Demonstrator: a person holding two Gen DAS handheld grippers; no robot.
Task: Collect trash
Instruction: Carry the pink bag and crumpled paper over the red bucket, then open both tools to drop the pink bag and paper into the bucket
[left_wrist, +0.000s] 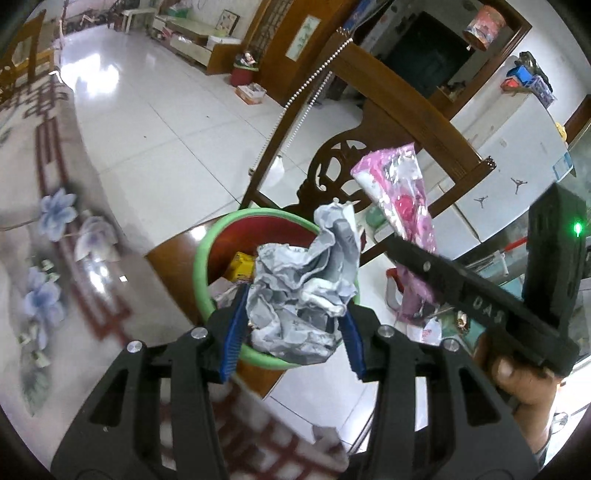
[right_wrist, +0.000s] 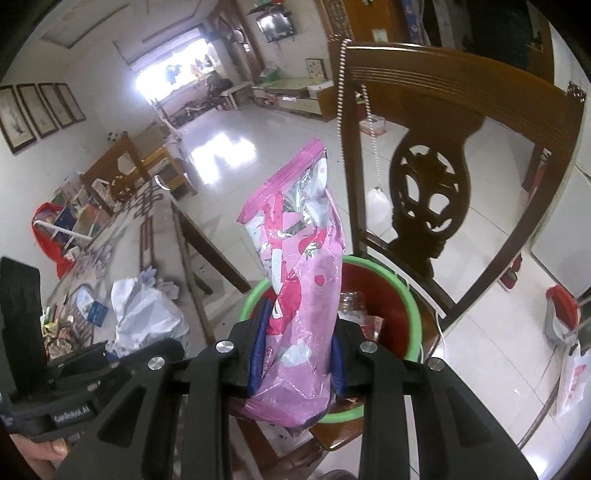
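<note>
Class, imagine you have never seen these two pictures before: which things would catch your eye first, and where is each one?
The bright pink snack bag, clamped upright in the right gripper, stands out first, held above the green-rimmed red bin on the wooden chair. Next comes the crumpled grey-white paper, pinched in the left gripper over the same bin.

A crumpled sheet of paper (left_wrist: 303, 291), pale grey-blue and white, is held in the black left claw (left_wrist: 291, 332) with blue pads (left_wrist: 233, 332). A glossy pink wrapper (right_wrist: 299, 291), marked with white patches, magenta shapes and silver foil, is gripped in the black right claw (right_wrist: 297, 358). A bucket (left_wrist: 207, 254), red inside with a bright green rim, is seen on a dark brown carved wooden chair (right_wrist: 428, 206). The tabletop (left_wrist: 40, 229) is covered in cream, patterned with blue flowers and dark red lines.
</note>
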